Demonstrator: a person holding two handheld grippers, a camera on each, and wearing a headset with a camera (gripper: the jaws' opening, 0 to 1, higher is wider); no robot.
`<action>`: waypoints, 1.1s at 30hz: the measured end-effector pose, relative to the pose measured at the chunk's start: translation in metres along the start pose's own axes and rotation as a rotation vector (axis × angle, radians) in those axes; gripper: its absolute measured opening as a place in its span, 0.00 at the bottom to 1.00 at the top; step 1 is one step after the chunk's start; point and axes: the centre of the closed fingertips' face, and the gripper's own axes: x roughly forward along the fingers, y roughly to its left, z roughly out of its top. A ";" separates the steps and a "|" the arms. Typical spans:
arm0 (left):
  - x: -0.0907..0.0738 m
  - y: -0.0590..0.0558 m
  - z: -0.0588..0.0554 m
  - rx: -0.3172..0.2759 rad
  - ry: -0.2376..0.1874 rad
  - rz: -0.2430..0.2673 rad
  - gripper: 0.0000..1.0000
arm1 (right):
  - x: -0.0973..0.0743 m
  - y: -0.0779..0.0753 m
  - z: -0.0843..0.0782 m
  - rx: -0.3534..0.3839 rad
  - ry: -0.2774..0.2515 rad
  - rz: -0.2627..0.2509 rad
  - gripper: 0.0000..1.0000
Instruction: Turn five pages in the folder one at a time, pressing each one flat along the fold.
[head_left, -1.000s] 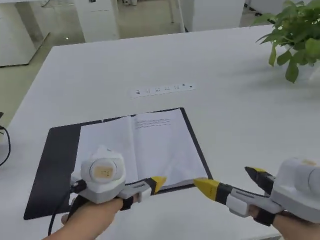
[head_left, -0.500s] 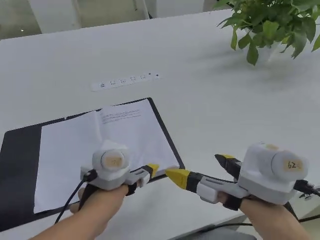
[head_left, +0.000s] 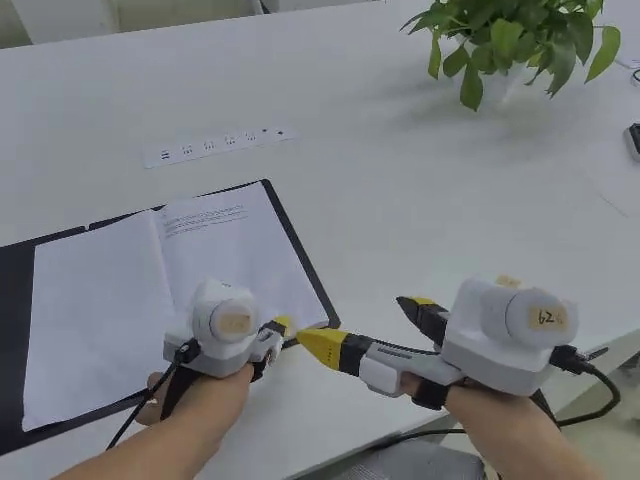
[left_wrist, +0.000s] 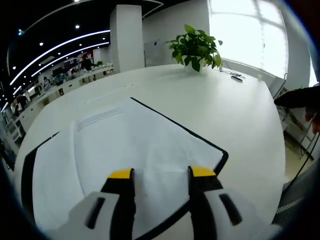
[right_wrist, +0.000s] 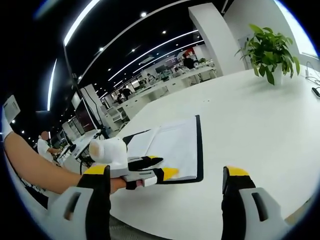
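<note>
A black folder (head_left: 301, 255) lies open on the white table, with white pages (head_left: 230, 260) flat on both sides of the fold. My left gripper (head_left: 272, 332) hovers over the near right corner of the right page (left_wrist: 130, 135). Its yellow-tipped jaws (left_wrist: 161, 174) are open a little, with nothing between them. My right gripper (head_left: 365, 325) stands open wide just right of that corner, off the folder, pointing left. In the right gripper view, its jaws (right_wrist: 167, 171) frame the left gripper (right_wrist: 150, 167) and the folder (right_wrist: 175, 142).
A white power strip (head_left: 220, 145) lies beyond the folder. A potted plant (head_left: 510, 40) stands at the far right, with a dark object (head_left: 633, 140) at the right edge. The table's near edge runs under my hands, and a cable (head_left: 590, 385) trails from the right gripper.
The head camera has swung, so the whole picture shifted left. Both grippers stay by the folder's near right corner. The pages lie as before.
</note>
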 end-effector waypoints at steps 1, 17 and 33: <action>0.000 -0.001 0.000 0.013 -0.014 0.009 0.33 | 0.000 0.000 -0.001 0.003 0.005 -0.001 0.93; -0.001 0.011 -0.003 -0.031 -0.040 0.033 0.22 | 0.012 0.003 -0.003 0.013 0.025 0.024 0.92; -0.001 0.030 -0.003 -0.087 -0.025 0.063 0.00 | 0.033 0.006 -0.008 -0.001 0.070 0.063 0.88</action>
